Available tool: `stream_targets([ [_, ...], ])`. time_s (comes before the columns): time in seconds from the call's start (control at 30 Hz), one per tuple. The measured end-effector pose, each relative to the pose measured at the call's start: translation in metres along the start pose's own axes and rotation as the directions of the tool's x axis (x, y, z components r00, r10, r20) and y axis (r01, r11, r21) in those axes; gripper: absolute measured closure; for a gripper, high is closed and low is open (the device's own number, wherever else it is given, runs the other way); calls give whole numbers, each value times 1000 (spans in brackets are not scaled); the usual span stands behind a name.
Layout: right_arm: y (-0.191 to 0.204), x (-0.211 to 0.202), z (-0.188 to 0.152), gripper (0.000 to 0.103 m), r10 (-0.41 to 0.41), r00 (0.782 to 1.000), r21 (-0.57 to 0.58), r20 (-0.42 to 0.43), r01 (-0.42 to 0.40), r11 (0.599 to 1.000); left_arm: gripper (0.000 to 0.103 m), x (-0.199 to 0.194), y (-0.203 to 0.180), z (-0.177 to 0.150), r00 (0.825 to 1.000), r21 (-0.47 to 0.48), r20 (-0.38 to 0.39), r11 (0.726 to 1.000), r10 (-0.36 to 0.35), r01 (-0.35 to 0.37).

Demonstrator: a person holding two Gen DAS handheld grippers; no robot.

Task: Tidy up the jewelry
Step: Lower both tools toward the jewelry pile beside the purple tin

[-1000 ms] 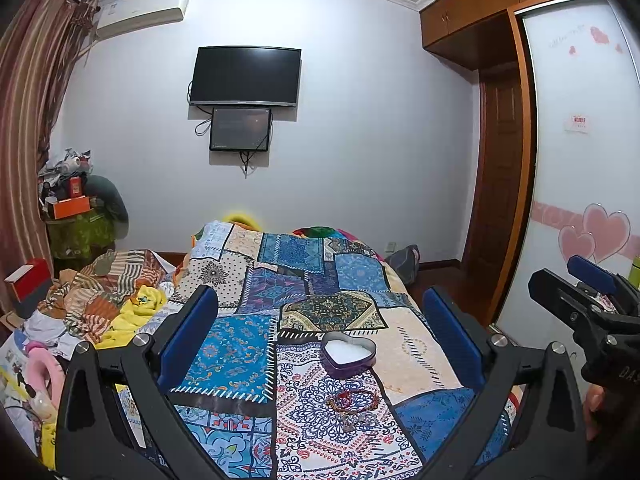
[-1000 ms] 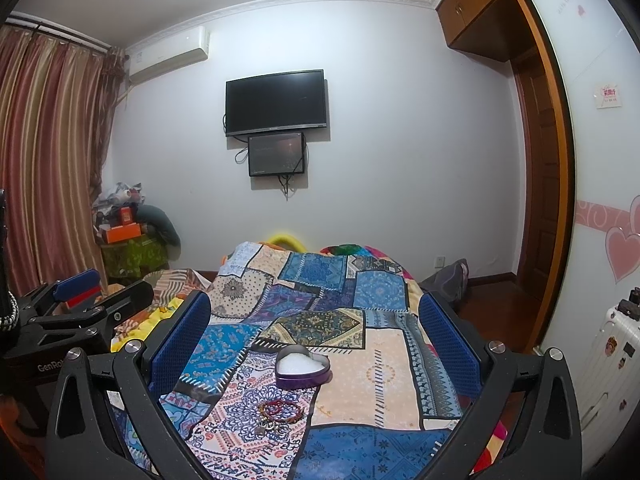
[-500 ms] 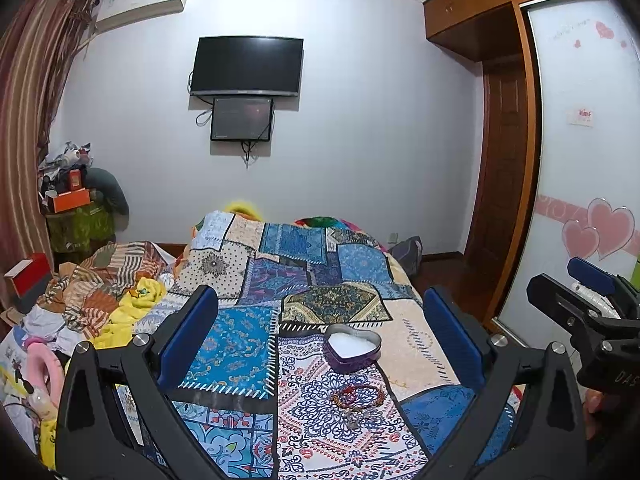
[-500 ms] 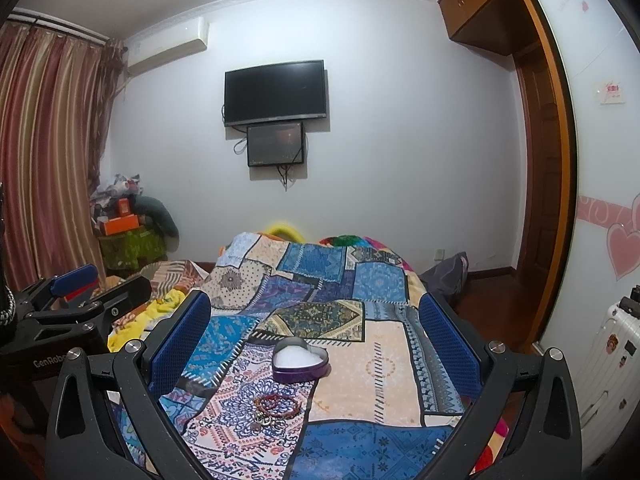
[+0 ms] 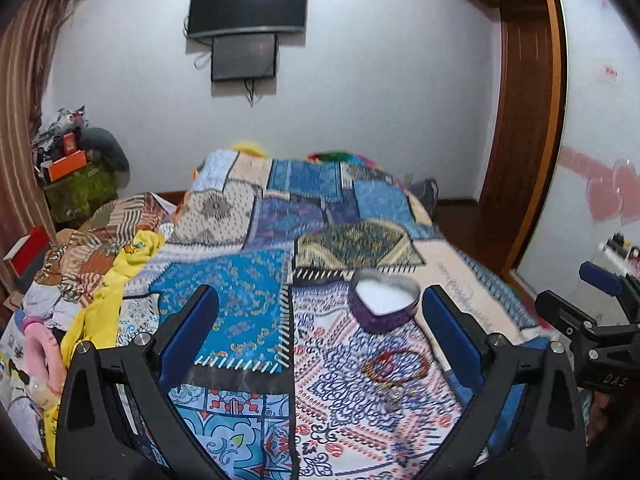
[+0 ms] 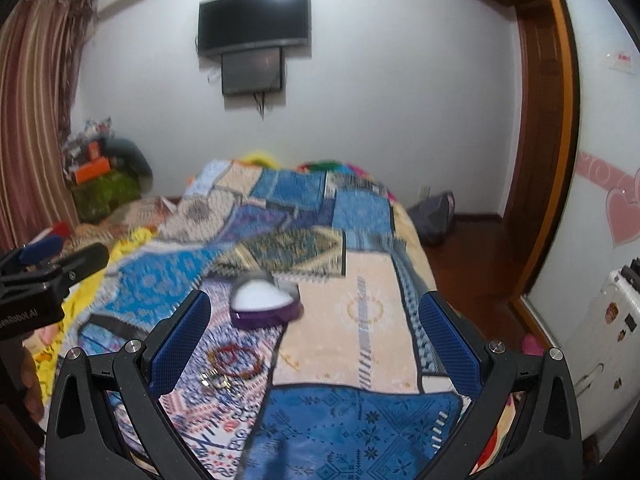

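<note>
A purple heart-shaped box (image 5: pixel 385 302) with a white inside lies open on the patchwork bedspread (image 5: pixel 248 280); it also shows in the right wrist view (image 6: pixel 264 305). Just in front of it lie beaded bracelets (image 5: pixel 396 364) with small silvery pieces (image 5: pixel 391 394); the right wrist view shows the bracelets (image 6: pixel 236 359) and the silvery pieces (image 6: pixel 218 381) too. My left gripper (image 5: pixel 320 320) is open and empty above the bed. My right gripper (image 6: pixel 314 322) is open and empty, to the right of the left one.
A heap of clothes (image 5: pixel 92 248) lies on the bed's left side. A wardrobe with pink hearts (image 5: pixel 600 184) stands at the right, a white suitcase (image 6: pixel 600 336) beside it. A TV (image 5: pixel 248 2) hangs on the far wall.
Both grippers have moved forward and tilted down toward the bed. The box and bracelets now appear closer and lie between the fingers. Both stay open.
</note>
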State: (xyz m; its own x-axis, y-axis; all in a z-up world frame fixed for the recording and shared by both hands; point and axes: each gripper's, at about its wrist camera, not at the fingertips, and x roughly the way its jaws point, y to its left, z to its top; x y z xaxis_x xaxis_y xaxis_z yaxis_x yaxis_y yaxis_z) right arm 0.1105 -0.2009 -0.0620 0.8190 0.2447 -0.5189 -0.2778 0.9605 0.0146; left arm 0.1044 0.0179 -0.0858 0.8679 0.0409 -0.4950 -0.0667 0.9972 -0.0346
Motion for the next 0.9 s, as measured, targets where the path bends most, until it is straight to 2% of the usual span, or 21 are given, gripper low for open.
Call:
stream_targets([
  [0.07, 1, 11, -6, 0, 0, 999, -18, -37, -1, 1000, 16, 11, -1, -5, 999, 10, -35, 1000, -4, 4],
  [0.13, 3, 18, -11, 0, 11, 997, -31, -70, -14, 999, 21, 24, 1, -10, 996, 6, -85, 1000, -19, 20],
  [0.2, 5, 25, -17, 7, 32, 994, -42, -106, -36, 998, 26, 37, 4, -16, 990, -11, -131, 999, -48, 47],
  [0.27, 8, 33, -22, 13, 53, 988, -55, -142, -61, 997, 41, 46, 4, -21, 983, -17, -169, 998, -66, 65],
  [0.33, 11, 40, -28, 18, 74, 981, -66, -180, -87, 994, 49, 56, 5, -28, 972, -10, -220, 996, -85, 85],
  [0.4, 17, 47, -34, 29, 102, 972, -73, -211, -120, 990, 56, 65, 6, -35, 960, -7, -262, 995, -99, 101],
  [0.5, 25, 56, -42, 44, 161, 948, -79, -275, -189, 979, 59, 70, 11, -42, 950, -16, -291, 994, -110, 110],
  [0.7, 42, 70, -52, 65, 228, 908, -103, -351, -279, 955, 59, 77, 17, -54, 929, -40, -338, 988, -154, 149],
  [0.77, 47, 76, -56, 69, 238, 894, -110, -378, -299, 948, 59, 80, 16, -58, 919, -46, -359, 986, -165, 159],
  [0.9, 51, 87, -62, 71, 229, 882, -122, -412, -302, 945, 59, 86, 13, -67, 895, -54, -404, 982, -187, 181],
])
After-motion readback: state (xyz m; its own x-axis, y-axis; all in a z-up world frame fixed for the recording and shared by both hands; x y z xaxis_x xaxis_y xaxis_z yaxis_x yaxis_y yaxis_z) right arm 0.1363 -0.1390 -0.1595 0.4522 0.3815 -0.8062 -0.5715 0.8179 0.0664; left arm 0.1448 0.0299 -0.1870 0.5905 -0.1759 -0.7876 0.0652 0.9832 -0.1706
